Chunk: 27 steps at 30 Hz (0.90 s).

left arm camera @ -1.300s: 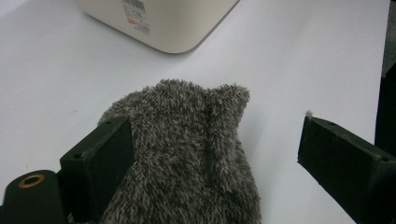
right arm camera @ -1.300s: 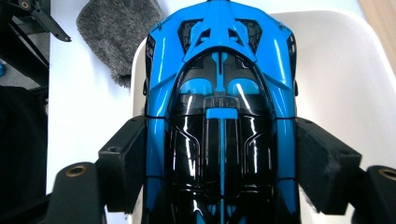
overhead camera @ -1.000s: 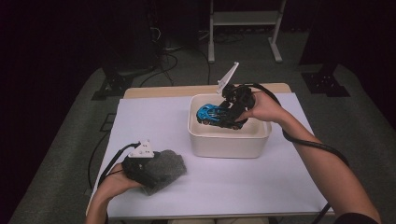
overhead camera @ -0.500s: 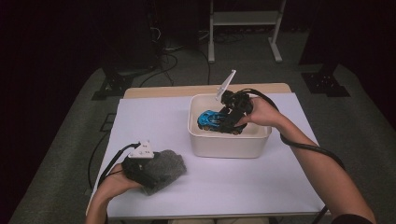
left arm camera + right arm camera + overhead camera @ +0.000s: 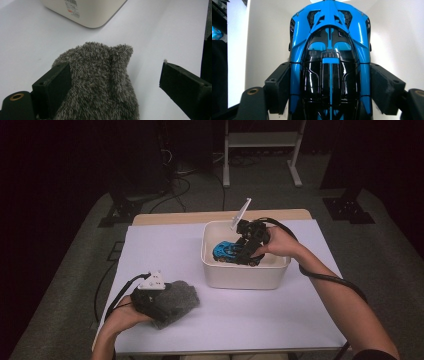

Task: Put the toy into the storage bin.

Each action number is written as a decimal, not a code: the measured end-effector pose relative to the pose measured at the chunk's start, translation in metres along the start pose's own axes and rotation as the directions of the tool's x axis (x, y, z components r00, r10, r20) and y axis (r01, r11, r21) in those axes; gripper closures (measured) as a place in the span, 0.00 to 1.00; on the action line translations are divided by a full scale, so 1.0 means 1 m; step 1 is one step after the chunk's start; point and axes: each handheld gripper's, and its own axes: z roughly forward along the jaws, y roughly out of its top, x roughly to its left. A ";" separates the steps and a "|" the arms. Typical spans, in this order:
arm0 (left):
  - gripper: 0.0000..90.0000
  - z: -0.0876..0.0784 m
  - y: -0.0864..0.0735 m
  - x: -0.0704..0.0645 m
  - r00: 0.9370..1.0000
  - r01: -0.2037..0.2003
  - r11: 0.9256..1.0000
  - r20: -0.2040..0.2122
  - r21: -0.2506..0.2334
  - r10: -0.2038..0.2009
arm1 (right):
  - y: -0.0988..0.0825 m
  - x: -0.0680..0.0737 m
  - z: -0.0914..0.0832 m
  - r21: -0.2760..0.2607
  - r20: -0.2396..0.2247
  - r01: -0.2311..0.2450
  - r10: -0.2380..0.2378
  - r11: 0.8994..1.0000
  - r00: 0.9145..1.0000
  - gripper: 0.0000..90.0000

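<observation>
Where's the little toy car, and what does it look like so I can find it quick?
Look at the white table, then at the cream tub standing on it. Inside the tub, the toy car sits between the jaws of the right gripper. It is bright blue with a shiny black roof, unlike the fuzzy grey cloth lying on the table by the left gripper.

Blue toy car's (image 5: pixel 329 62) rear, cut off by frame edge

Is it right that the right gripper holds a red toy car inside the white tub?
Not quite: the car is blue and black, not red, as the right gripper view shows. The right gripper does hold it inside the white tub.
</observation>
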 end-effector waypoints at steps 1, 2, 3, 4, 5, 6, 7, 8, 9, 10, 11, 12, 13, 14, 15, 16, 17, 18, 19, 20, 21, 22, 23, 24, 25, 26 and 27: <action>0.11 0.000 0.000 0.000 1.000 0.000 1.000 0.000 0.000 0.000 | 0.000 -0.001 0.001 -0.001 -0.001 -0.003 0.003 1.000 1.000 0.28; 0.11 0.000 0.000 0.000 1.000 -0.001 1.000 -0.001 -0.001 0.001 | 0.000 -0.001 0.001 0.000 0.000 -0.004 0.004 1.000 1.000 0.28; 0.11 0.000 0.000 0.000 1.000 -0.001 1.000 -0.001 -0.003 0.001 | 0.000 -0.001 0.002 0.001 -0.001 -0.004 0.004 1.000 1.000 0.28; 0.11 0.000 0.000 0.000 1.000 -0.001 1.000 -0.001 -0.005 0.001 | 0.000 -0.001 0.002 0.003 -0.003 -0.007 0.007 1.000 1.000 0.28; 0.11 -0.001 0.000 0.000 1.000 -0.001 1.000 -0.002 -0.005 0.001 | 0.000 -0.002 0.003 0.006 -0.003 -0.007 0.007 1.000 1.000 0.28; 0.11 -0.001 0.000 0.000 1.000 0.000 1.000 -0.002 -0.005 0.000 | 0.000 -0.002 0.003 0.008 -0.003 -0.005 0.005 1.000 1.000 0.28; 0.11 -0.001 0.000 0.000 1.000 -0.002 1.000 -0.003 -0.005 0.002 | 0.000 -0.002 0.003 0.008 -0.002 -0.009 0.009 1.000 1.000 0.28; 0.11 -0.001 0.000 0.000 1.000 -0.002 1.000 -0.003 -0.007 0.002 | 0.000 -0.003 0.004 0.009 -0.003 -0.012 0.012 1.000 1.000 0.28; 0.11 -0.001 0.000 0.000 1.000 -0.003 1.000 -0.004 -0.004 0.003 | 0.000 -0.003 0.004 0.009 -0.006 -0.010 0.010 1.000 1.000 0.28; 0.11 -0.001 0.000 -0.001 1.000 -0.005 1.000 -0.004 -0.002 0.005 | -0.001 -0.004 0.005 0.012 -0.005 -0.013 0.014 1.000 1.000 0.28; 0.11 -0.002 0.000 -0.001 1.000 -0.005 1.000 -0.005 -0.002 0.005 | -0.001 -0.004 0.006 0.014 -0.005 -0.010 0.010 1.000 1.000 0.28; 0.11 -0.002 0.000 -0.001 1.000 -0.002 1.000 -0.005 -0.006 0.002 | -0.001 -0.005 0.006 0.016 -0.007 -0.012 0.012 1.000 1.000 0.28; 0.11 -0.002 0.000 -0.001 1.000 -0.002 1.000 -0.005 -0.009 0.002 | -0.002 -0.006 0.007 0.016 -0.007 -0.012 0.013 1.000 1.000 0.28; 0.11 -0.003 0.000 -0.001 1.000 -0.003 1.000 -0.005 -0.009 0.003 | -0.002 -0.006 0.008 0.021 -0.008 -0.018 0.018 1.000 1.000 0.28; 0.11 -0.003 0.000 -0.001 1.000 -0.004 1.000 -0.006 -0.012 0.004 | -0.002 -0.007 0.009 0.020 -0.011 -0.020 0.021 1.000 1.000 0.28; 0.11 -0.002 0.000 -0.001 1.000 -0.003 1.000 -0.005 -0.011 0.003 | -0.002 -0.007 0.010 0.026 -0.011 -0.021 0.022 0.999 1.000 0.28; 0.11 -0.002 0.000 -0.001 1.000 -0.005 1.000 -0.006 -0.008 0.005 | -0.002 -0.007 0.011 0.029 -0.011 -0.021 0.021 0.999 1.000 0.28; 0.11 -0.002 0.000 -0.001 1.000 -0.005 1.000 -0.006 -0.008 0.005 | -0.002 -0.008 0.012 0.030 -0.013 -0.022 0.022 0.999 1.000 0.28; 0.11 -0.002 0.000 -0.001 1.000 -0.004 1.000 -0.006 -0.009 0.004 | -0.002 -0.008 0.013 0.031 -0.014 -0.025 0.025 0.999 1.000 0.28; 0.11 -0.003 0.001 -0.001 1.000 -0.008 1.000 -0.005 -0.007 0.008 | -0.002 -0.008 0.014 0.033 -0.016 -0.023 0.023 0.999 1.000 0.28; 0.11 -0.003 0.001 -0.001 1.000 -0.009 1.000 -0.005 -0.008 0.009 | -0.002 -0.009 0.014 0.034 -0.018 -0.024 0.024 0.999 1.000 0.28; 0.11 -0.003 0.001 -0.001 1.000 -0.008 1.000 -0.005 -0.009 0.008 | -0.002 -0.009 0.015 0.035 -0.016 -0.027 0.027 0.999 0.999 0.28; 0.11 -0.003 0.001 -0.001 1.000 -0.008 1.000 -0.006 -0.009 0.008 | -0.002 -0.010 0.015 0.038 -0.017 -0.026 0.027 0.999 0.999 0.28; 0.11 -0.003 0.001 -0.001 1.000 -0.008 1.000 -0.006 -0.009 0.008 | -0.002 -0.010 0.016 0.036 -0.017 -0.033 0.033 0.999 0.999 0.28; 0.11 -0.003 0.001 -0.001 1.000 -0.009 1.000 -0.006 -0.009 0.009 | -0.003 -0.011 0.016 0.036 -0.018 -0.031 0.031 0.999 0.999 0.28; 0.11 -0.003 0.001 -0.001 1.000 -0.008 1.000 -0.006 -0.009 0.008 | -0.003 -0.011 0.016 0.036 -0.019 -0.031 0.031 0.999 0.999 0.28; 0.11 -0.003 0.001 -0.002 1.000 -0.009 1.000 -0.006 -0.008 0.009 | -0.003 -0.012 0.016 0.037 -0.019 -0.030 0.030 0.999 0.999 0.28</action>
